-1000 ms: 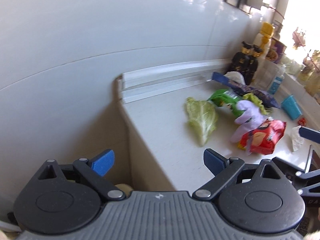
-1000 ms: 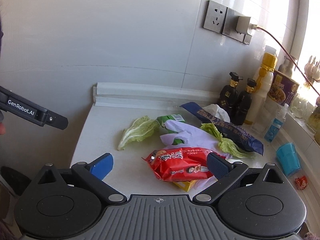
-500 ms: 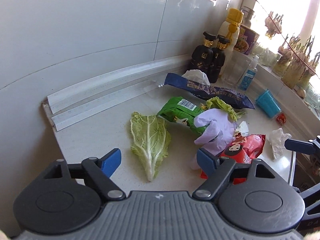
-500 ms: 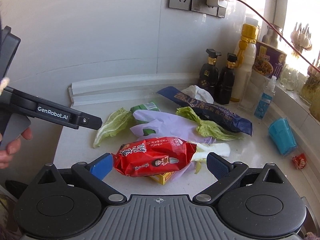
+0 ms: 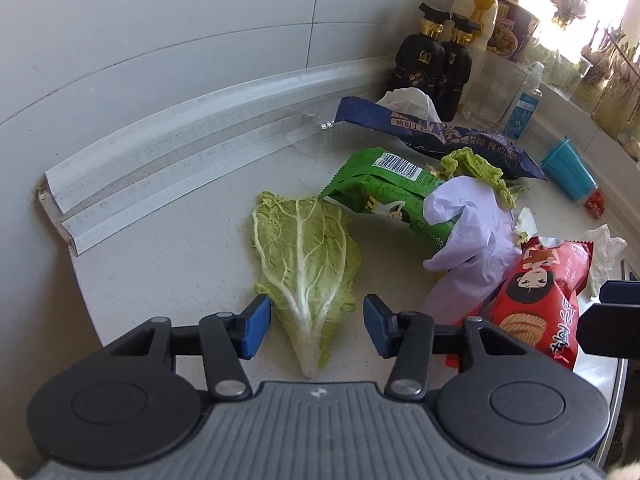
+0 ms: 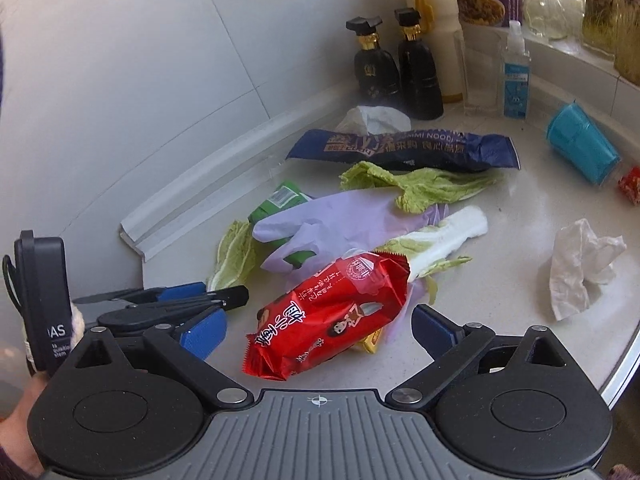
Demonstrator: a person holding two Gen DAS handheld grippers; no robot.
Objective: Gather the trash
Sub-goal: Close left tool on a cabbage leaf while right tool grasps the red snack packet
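A pale green cabbage leaf [image 5: 308, 272] lies flat on the white counter [image 5: 180, 248]. Its stalk end sits between the blue pads of my left gripper [image 5: 316, 326], whose jaws are closing with a small gap left on either side. A red snack bag [image 6: 332, 312] lies between the wide-open fingers of my right gripper [image 6: 318, 330], untouched by either pad. Behind the bag lie a purple glove [image 6: 332, 228], a green packet [image 5: 384, 188], more cabbage [image 6: 424, 184] and a dark blue noodle wrapper [image 6: 404, 148]. In the right wrist view, the left gripper [image 6: 192, 296] shows low at the left.
Crumpled tissues [image 6: 580, 264] [image 6: 376, 118], a tipped blue cup [image 6: 580, 148] and a small red wrapper [image 6: 630, 184] lie to the right. Dark sauce bottles [image 6: 376, 64] and other bottles line the back wall. The counter's rounded edge [image 6: 624, 360] runs close on the right.
My left gripper came forward and down over the cabbage leaf and its jaws narrowed around the stalk. My right gripper rolled and drew nearer the red bag.
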